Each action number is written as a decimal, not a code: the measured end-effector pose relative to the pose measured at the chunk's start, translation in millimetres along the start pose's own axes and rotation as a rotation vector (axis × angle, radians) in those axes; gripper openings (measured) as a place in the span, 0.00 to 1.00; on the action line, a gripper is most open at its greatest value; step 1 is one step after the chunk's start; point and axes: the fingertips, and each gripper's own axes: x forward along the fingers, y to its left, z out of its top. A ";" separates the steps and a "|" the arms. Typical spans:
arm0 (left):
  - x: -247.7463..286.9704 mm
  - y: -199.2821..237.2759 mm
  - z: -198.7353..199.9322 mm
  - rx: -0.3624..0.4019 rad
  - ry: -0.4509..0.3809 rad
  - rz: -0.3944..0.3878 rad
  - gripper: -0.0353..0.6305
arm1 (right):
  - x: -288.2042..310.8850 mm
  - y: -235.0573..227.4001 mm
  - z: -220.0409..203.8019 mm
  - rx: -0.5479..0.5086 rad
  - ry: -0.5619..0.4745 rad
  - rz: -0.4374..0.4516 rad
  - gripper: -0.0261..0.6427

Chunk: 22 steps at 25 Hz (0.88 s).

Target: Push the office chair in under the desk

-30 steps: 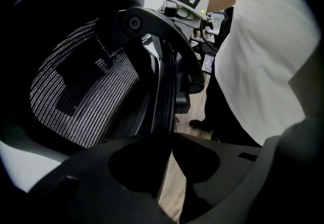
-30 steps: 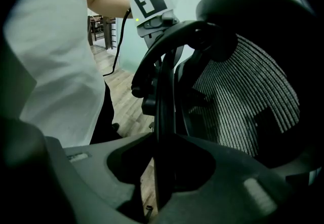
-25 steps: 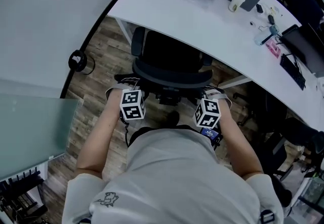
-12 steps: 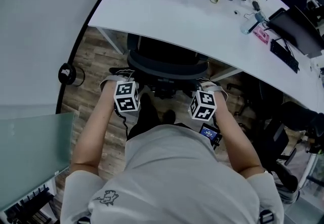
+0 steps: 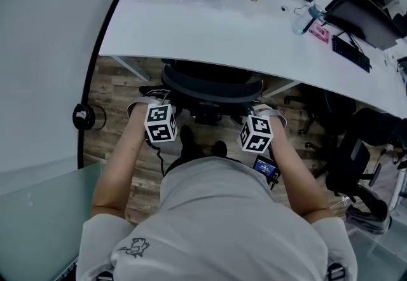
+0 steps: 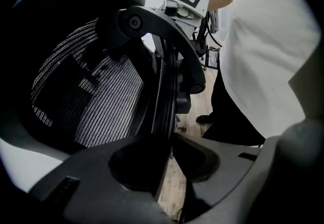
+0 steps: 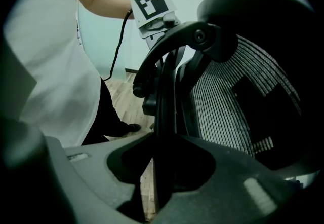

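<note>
Chair (image 5: 210,86) sits mostly under the desk (image 5: 191,32), left gripper (image 6: 164,154) and right gripper (image 7: 161,164) each clenched on its back frame, so an even, straight push looks wisest

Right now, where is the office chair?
In the head view the office chair sits at centre, its seat tucked under the near edge of the white desk; the left tool and right tool clamp its backrest's sides.

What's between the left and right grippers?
The backrest of the office chair, in the head view; the left gripper and right gripper each clamp one side edge of its frame.
</note>
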 end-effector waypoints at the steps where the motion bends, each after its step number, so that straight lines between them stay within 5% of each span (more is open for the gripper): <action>1: 1.8 5.7 -0.5 0.013 -0.005 -0.007 0.23 | 1.4 -3.8 -0.3 0.013 0.004 -0.005 0.19; 10: 9.2 31.1 6.1 0.065 -0.042 -0.030 0.23 | 4.1 -25.7 -8.6 0.057 0.048 -0.042 0.19; 22: 14.7 25.9 26.3 0.040 -0.052 -0.043 0.22 | -3.0 -31.3 -29.7 0.071 0.080 -0.065 0.21</action>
